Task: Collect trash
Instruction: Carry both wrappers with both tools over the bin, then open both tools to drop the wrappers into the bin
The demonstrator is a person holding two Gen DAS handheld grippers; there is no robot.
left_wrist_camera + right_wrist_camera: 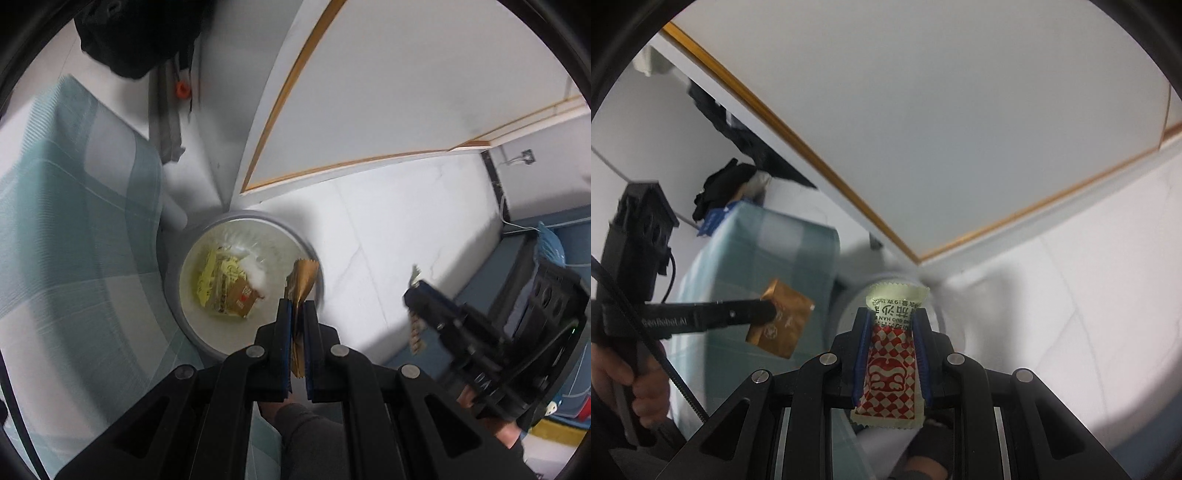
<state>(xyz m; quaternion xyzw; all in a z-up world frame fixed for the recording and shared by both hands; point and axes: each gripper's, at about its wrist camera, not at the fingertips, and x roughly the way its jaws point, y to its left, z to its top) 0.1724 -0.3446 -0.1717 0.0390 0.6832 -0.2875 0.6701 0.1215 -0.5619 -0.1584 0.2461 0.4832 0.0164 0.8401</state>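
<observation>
Gold foil of a flat wrapper (301,291) was pinched in the left tool (297,306), its jaws shut tight on it, right above the rim of a grey bin (258,218) already holding yellow packets (221,284). The right tool (892,321) gripped a red-and-white checked sachet (890,373) narrowly between blue pads (862,347), beside the white worktop (942,129) edge and a pale green checked cloth (55,221).
</observation>
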